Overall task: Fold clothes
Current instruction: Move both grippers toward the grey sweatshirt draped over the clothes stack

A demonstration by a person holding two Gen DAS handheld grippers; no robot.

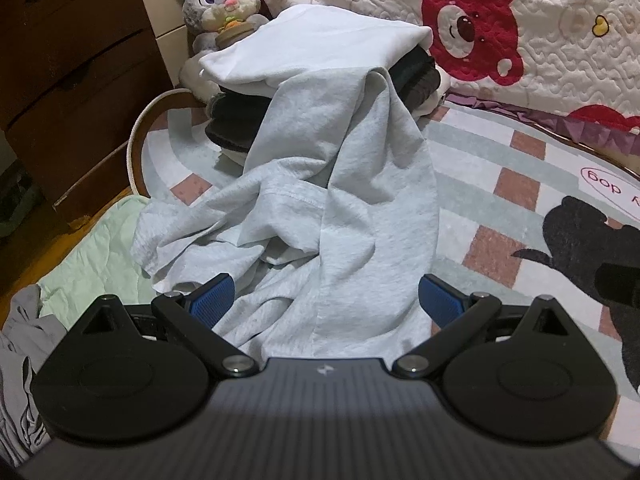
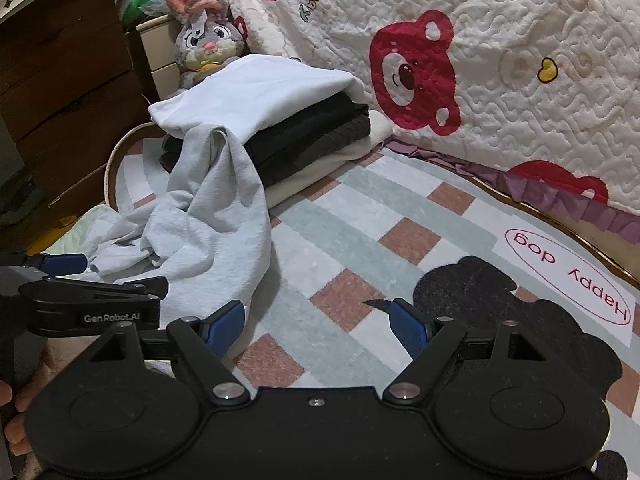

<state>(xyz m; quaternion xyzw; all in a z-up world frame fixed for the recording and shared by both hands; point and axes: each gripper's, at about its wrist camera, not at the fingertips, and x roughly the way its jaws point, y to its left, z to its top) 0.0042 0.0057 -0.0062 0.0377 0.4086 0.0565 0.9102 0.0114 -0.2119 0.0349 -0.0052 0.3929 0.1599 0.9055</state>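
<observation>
Grey garment [image 1: 340, 208] lies between open left tongs [image 1: 326, 300], beside open right tongs [image 2: 318, 326].

A crumpled light grey cotton garment [image 1: 336, 200] is draped from a stack of folded clothes [image 2: 304, 140] onto the rug.

Left hand-held gripper [image 1: 326, 300] and right hand-held gripper [image 2: 318, 326] both gape, empty.

We log: folded stack [image 2: 304, 136] on rug [image 2: 360, 216], before quilt [image 2: 520, 80]; loose garment [image 2: 216, 216] draped from stack onto rug; plush rabbit [image 2: 204, 40] behind stack; dresser [image 2: 60, 92] at left.
</observation>
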